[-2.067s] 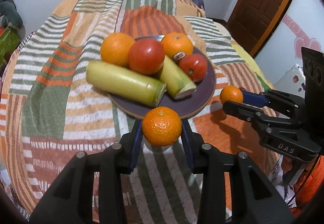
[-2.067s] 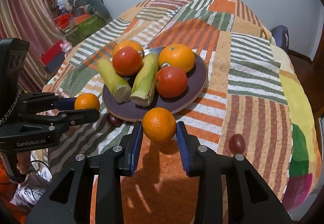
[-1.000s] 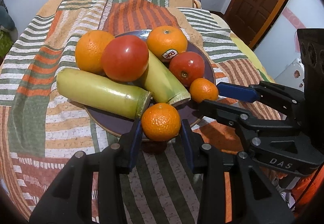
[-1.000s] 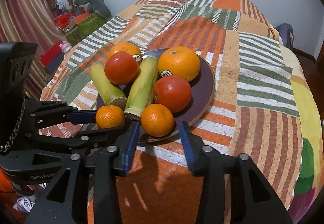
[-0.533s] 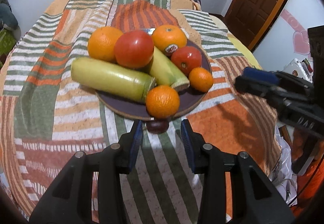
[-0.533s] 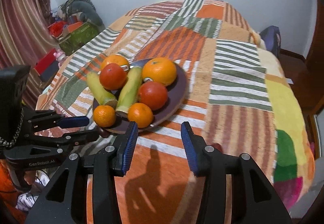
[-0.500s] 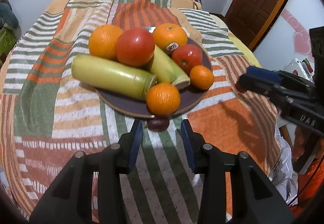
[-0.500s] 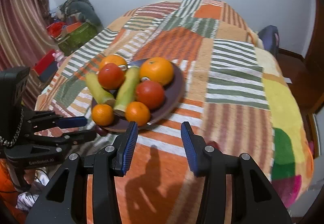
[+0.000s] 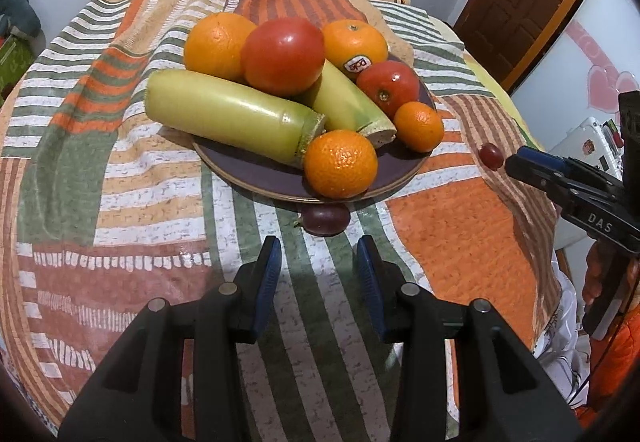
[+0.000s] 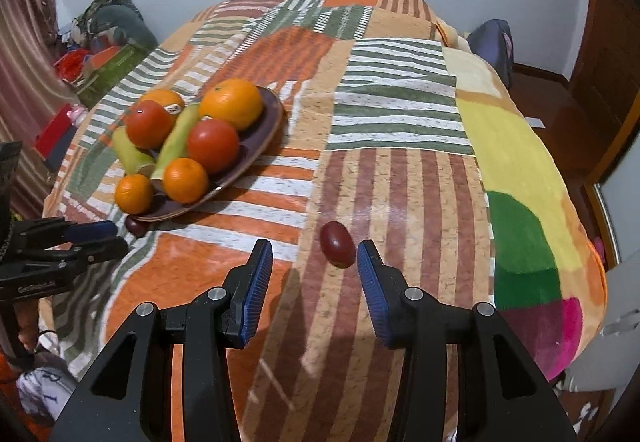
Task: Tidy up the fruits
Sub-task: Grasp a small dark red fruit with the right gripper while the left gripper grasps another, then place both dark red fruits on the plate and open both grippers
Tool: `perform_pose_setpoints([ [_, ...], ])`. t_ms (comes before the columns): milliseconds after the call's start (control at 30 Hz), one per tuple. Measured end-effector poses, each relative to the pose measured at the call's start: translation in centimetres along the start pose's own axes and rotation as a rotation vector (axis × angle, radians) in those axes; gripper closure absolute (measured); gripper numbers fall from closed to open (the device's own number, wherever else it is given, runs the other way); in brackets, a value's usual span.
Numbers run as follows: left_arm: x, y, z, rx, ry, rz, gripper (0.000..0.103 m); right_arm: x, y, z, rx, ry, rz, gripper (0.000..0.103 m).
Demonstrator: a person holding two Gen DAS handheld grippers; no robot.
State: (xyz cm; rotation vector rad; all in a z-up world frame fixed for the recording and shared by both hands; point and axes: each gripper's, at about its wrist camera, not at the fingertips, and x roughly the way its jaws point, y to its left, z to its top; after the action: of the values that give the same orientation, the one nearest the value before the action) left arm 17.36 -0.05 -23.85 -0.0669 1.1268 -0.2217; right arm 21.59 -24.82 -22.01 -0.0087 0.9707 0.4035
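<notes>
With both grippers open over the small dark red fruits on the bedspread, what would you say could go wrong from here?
1. The small dark red oval fruit lies loose on the soft patchwork bedspread between the right gripper jaws; a nudge might roll it away.
2. The other dark red fruit sits right against the purple plate rim, so the left gripper might bump the plate and unsettle the near small orange mandarin.

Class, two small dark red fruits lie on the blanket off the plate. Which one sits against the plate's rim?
The dark red fruit just ahead of the left gripper touches the plate; the other lies apart, by the right gripper.
</notes>
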Motion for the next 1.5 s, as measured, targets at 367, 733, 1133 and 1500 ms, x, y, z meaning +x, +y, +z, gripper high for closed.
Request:
perform_pose_setpoints([
  [367,1.3,-0.2,1.2,-0.004,-0.005,0.006,0.064,1.8,-0.3,-0.4,-0.009,0.025,-0.001,0.072],
  [733,1.5,-0.4,1.3,0.004,-0.016,0.016,0.073,2.1,-0.9,-0.3,0.006,0.017,0.012,0.082],
  [1133,0.1,-0.3,0.8,-0.007,-0.034,0.007,0.073,0.8,0.3,0.5,-0.011,-0.015,0.03,0.082],
  [1500,-2.9,-0.1,1.2,-0.018,-0.101,0.011,0.073,-0.4,2.4,2.0,-0.053,-0.073,0.067,0.082],
])
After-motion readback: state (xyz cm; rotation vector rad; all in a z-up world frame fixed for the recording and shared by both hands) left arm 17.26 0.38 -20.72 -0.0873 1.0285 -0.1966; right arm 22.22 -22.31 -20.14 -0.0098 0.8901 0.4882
